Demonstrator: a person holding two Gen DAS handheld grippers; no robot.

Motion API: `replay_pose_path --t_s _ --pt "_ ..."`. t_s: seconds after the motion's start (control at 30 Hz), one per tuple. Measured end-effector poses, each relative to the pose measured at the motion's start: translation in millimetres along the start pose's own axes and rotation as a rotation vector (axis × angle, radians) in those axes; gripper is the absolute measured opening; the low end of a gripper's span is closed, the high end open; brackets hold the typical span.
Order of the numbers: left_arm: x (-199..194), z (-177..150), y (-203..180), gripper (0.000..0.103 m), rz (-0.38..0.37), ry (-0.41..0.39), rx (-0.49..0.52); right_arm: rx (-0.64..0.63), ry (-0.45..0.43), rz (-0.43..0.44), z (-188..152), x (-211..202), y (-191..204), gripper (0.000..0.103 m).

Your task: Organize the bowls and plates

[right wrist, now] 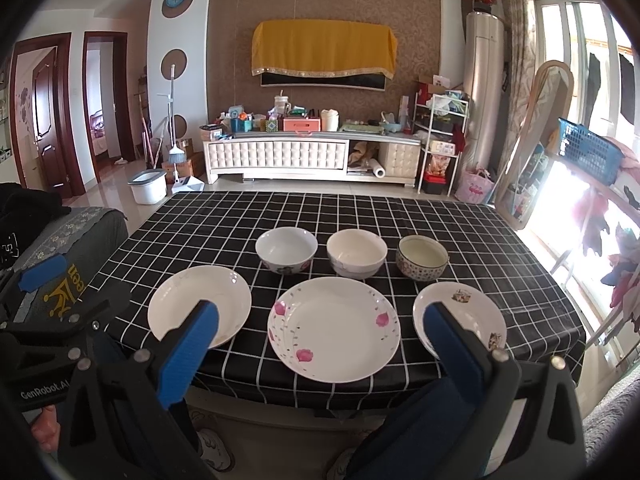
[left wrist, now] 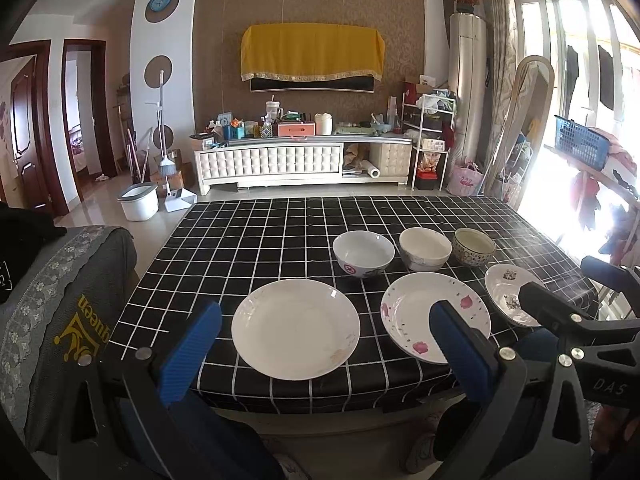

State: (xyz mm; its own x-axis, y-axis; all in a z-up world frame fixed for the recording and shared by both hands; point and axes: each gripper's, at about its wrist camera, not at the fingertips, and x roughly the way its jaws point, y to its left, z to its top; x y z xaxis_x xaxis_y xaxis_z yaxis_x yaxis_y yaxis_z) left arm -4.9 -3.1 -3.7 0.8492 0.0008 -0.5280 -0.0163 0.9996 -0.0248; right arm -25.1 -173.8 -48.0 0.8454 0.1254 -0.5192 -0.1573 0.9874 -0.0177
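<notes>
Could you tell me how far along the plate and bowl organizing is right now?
Nothing is stacked yet: three plates, including the plain white plate, and three bowls sit separately on the checked table. The left gripper and right gripper are open, holding nothing. All sorting remains.

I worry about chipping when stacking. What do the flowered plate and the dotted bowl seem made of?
Flowered plate: likely glazed porcelain or ceramic; smooth, glossy white with printed pink flowers. Melamine can't be excluded. Dotted bowl: probably glazed stoneware or ceramic, with thick walls, a dark rim and a patterned outside.

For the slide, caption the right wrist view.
Open right tool faces three plates and three bowls on a checked tablecloth.
</notes>
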Motion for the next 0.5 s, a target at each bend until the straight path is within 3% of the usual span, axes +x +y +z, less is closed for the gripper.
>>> replay_pose_path --t_s 0.5 --pt "-7 29 4 0.103 -0.006 -0.045 0.002 -0.023 -0.024 0.007 28 -2 4 0.103"
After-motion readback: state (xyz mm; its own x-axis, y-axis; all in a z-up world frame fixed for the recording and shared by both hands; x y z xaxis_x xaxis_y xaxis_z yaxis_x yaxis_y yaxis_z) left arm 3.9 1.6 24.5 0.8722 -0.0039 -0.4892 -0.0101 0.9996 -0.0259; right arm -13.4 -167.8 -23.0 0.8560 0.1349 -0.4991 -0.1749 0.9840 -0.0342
